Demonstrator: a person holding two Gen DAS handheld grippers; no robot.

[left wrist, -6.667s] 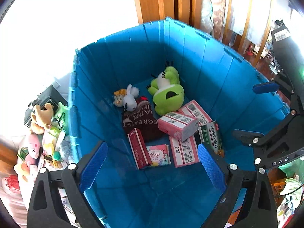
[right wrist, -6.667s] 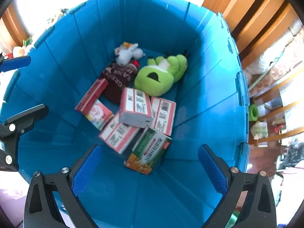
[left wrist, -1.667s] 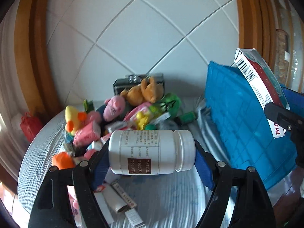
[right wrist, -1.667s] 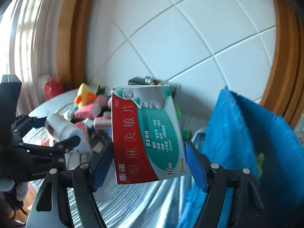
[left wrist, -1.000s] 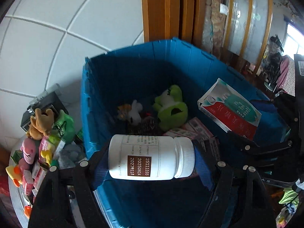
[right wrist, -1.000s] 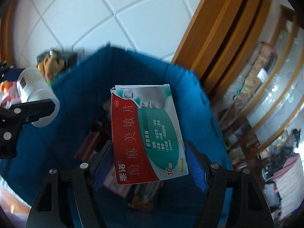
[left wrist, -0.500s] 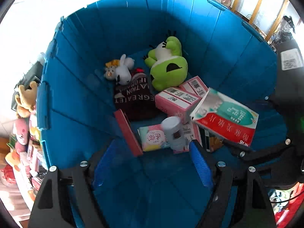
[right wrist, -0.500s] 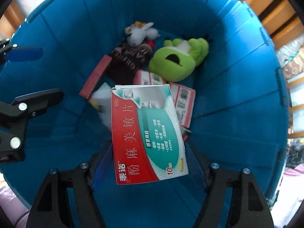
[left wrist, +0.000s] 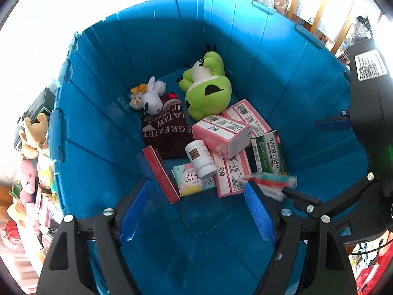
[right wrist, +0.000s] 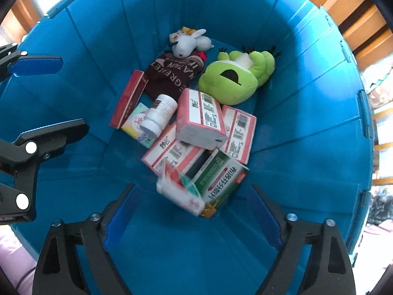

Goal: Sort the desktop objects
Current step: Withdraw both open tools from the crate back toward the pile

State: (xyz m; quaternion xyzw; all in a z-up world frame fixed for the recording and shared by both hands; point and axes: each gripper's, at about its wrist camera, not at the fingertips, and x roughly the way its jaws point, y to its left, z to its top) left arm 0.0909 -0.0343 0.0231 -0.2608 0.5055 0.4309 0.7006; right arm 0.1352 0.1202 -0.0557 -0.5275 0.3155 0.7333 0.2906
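Both grippers hang over a blue bin (left wrist: 103,113) (right wrist: 307,123). My left gripper (left wrist: 196,209) is open and empty. My right gripper (right wrist: 194,211) is open and empty. A white pill bottle (left wrist: 200,158) (right wrist: 159,114) lies on its side among the boxes at the bin bottom. A red-and-teal medicine box (left wrist: 269,180) (right wrist: 181,189) appears blurred, falling just below my right gripper, next to a green box (left wrist: 269,152) (right wrist: 221,178).
In the bin lie a green plush (left wrist: 208,93) (right wrist: 235,76), a white bunny plush (left wrist: 152,97), a maroon cloth (left wrist: 167,127), several pink boxes (left wrist: 221,132) and a red box (left wrist: 161,173). Toys (left wrist: 32,132) are piled left of the bin.
My left gripper let go of the white bottle, which now lies in the bin. My right gripper opened and the red-and-teal box dropped from it.
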